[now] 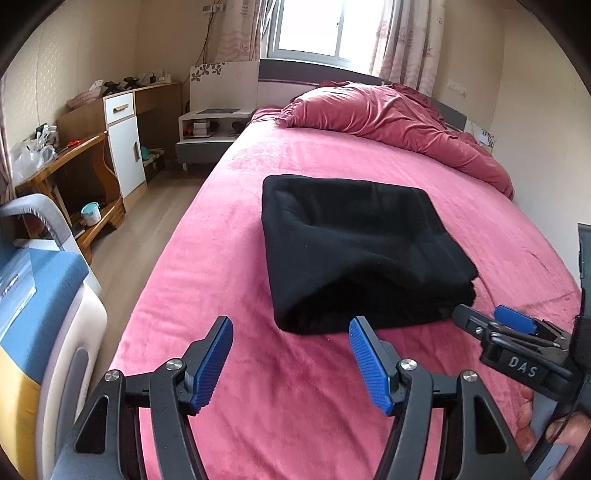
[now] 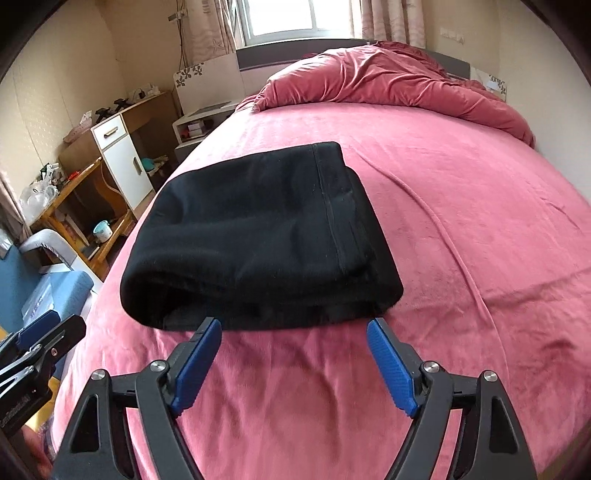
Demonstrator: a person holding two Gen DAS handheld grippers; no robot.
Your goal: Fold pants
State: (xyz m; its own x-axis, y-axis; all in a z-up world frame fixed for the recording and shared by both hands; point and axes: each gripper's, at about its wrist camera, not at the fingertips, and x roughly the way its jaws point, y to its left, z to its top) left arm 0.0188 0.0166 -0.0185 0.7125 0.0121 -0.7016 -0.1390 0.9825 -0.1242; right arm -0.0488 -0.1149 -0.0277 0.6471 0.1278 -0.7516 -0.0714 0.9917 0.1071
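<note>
A home bedroom: pink-sheeted bed [image 1: 369, 162], curtained window [image 1: 314, 27], bedside table [image 1: 207, 129], wooden desk [image 1: 74, 155].

The right gripper [image 1: 495, 319] shows only in part in the left wrist view, its body cut off by the right edge, with just fingertips of the hand [image 1: 543, 435] peeking in at the corner; the left gripper [image 2: 48, 325] is clipped by the left edge in the right wrist view. The black pants [image 2: 255, 236] hide their own inner layers, and small clutter on the wooden desk [image 1: 74, 147] is too tiny to tell
</note>
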